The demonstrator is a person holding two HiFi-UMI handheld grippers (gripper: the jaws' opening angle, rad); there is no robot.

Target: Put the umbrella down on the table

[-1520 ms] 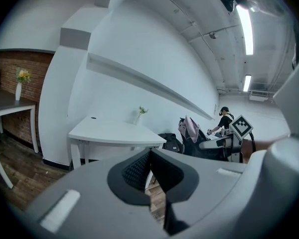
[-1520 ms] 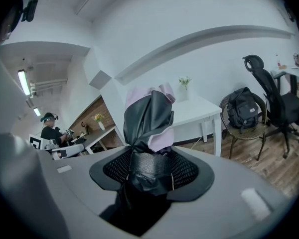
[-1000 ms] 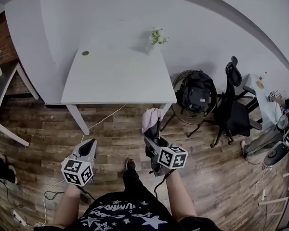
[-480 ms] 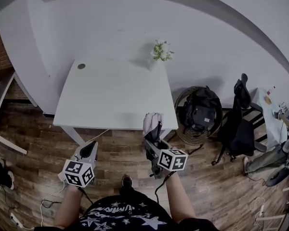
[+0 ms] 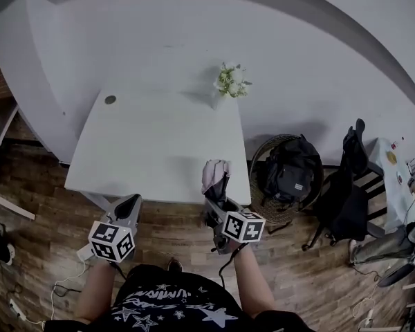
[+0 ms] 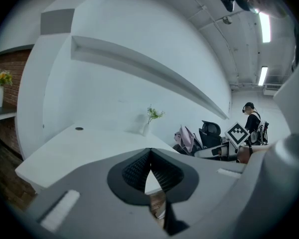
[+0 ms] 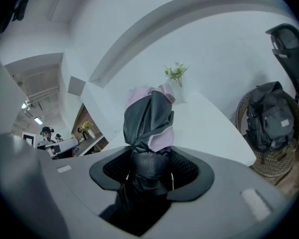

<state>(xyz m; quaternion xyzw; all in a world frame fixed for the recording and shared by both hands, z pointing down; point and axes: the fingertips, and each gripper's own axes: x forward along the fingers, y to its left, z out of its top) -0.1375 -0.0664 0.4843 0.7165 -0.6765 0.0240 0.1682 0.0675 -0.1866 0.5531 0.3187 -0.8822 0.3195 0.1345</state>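
A folded pink and black umbrella (image 5: 215,177) stands upright in my right gripper (image 5: 217,198), whose jaws are shut on its dark lower part. In the right gripper view the umbrella (image 7: 148,118) rises from between the pads of that gripper (image 7: 149,166) and hides much of the white table (image 7: 212,128) behind it. The umbrella's top shows over the near right edge of the table (image 5: 152,144). My left gripper (image 5: 129,203) hangs just short of the table's near edge, shut and holding nothing; its fingertips (image 6: 149,151) meet.
A small vase of flowers (image 5: 231,81) stands at the table's far right corner, and a round cable hole (image 5: 110,99) at its far left. A black backpack (image 5: 294,175) in a wicker chair and a dark office chair (image 5: 351,185) stand right of the table. A wall runs behind.
Both grippers have come forward to the table's near edge. The umbrella, earlier over the wooden floor, now reaches the table edge. Neither gripper's jaws changed.
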